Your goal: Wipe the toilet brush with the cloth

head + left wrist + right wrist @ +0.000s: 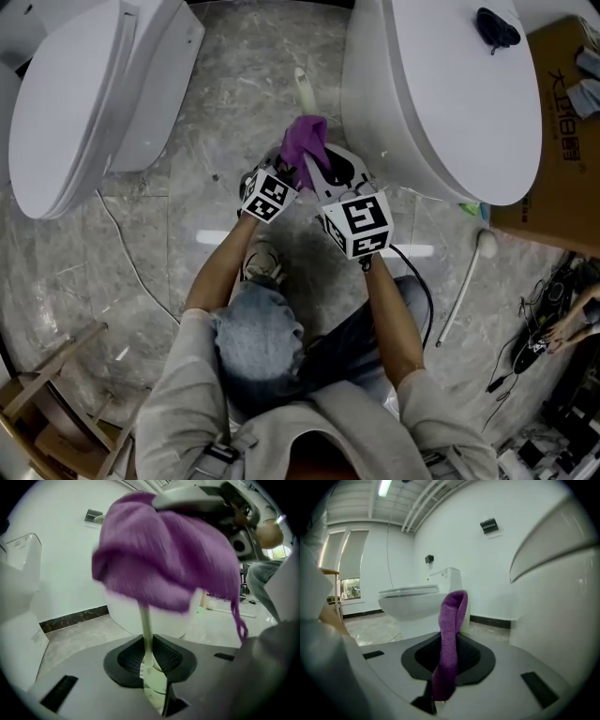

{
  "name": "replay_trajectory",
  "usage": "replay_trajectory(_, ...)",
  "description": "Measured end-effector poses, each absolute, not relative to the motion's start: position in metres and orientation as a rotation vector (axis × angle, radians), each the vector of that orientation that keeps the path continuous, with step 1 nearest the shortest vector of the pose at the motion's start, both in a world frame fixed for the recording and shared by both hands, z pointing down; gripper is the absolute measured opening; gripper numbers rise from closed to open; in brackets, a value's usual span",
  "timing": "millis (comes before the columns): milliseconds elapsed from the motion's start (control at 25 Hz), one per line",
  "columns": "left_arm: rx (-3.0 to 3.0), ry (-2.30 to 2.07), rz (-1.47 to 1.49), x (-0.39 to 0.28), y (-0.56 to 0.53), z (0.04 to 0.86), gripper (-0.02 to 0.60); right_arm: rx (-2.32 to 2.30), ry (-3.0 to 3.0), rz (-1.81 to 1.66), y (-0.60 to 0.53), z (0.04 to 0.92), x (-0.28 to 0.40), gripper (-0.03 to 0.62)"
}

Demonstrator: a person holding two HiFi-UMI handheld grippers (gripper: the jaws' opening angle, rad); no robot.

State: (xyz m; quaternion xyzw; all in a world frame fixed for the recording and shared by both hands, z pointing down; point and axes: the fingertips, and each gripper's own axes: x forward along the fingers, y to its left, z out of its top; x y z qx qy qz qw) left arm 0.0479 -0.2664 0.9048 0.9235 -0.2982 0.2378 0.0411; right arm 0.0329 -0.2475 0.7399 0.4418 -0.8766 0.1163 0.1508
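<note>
- Stage of wiping, judged as under way: purple cloth (159, 555) is draped over the pale stem of the toilet brush (146, 630), covering its upper part; in the head view a bare cream length of the brush pokes out beyond the cloth, over the floor between the two bowls
- Right gripper (438, 692) is clenched on a hanging fold of the cloth; left gripper (151, 673) is clamped on the lower end of the stem, holding the brush out in front of the person
- Next move, by judgement: draw the cloth along the stem with the right gripper while the left keeps the brush steady; the cloth hangs loosely, so it needs pressing against the stem to wipe rather than slide off
- Setting: two white toilets, left toilet (66, 112) and right toilet (450, 103), on a grey marbled floor (234, 103); cardboard box (562, 122) at the right edge; dark cables (539, 342) lower right; white rod (464, 291) lying on the floor near them
</note>
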Motion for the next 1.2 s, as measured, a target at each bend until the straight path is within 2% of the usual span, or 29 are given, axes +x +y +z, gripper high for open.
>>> replay_trajectory(200,2.825,-0.915,0.730,0.048,-0.266,0.904,0.063,1.461,-2.604,0.062,-0.275,0.622,0.057,0.075)
replay_trajectory(360,2.825,-0.919,0.731,0.049,-0.267,0.905,0.063,1.526,-2.576,-0.128,-0.295,0.577,0.063,0.075)
replay_trajectory(1200,2.828,-0.908,0.723,0.047,-0.267,0.905,0.063,1.377,-2.376,0.276,-0.293,0.746,0.063,0.075)
